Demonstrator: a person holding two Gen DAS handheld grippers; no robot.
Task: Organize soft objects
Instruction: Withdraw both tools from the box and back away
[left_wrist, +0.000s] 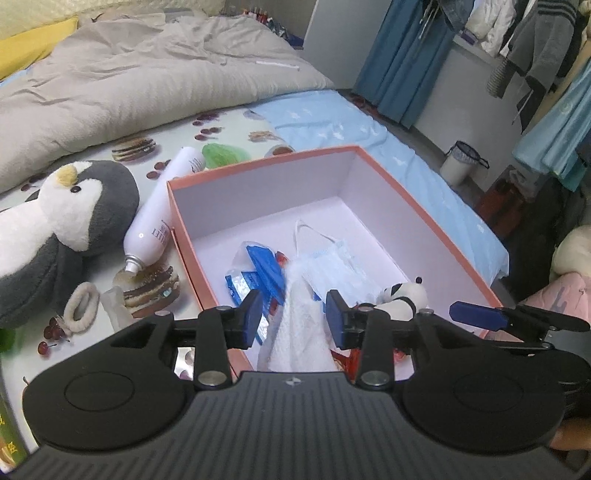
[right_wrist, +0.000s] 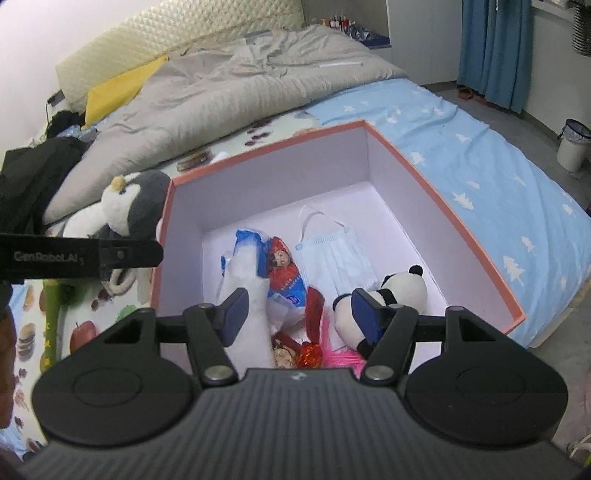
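Both tongs (left_wrist: 294, 317) (right_wrist: 299, 314) open above box rim (right_wrist: 458, 218); far half bare.

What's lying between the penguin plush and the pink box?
A white bottle lies on its side between the penguin plush and the pink box, seen in the left wrist view.

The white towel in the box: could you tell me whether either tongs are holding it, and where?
Neither. The left tongs stand open astride the white towel without pinching it. The right tongs are open too, over the box.
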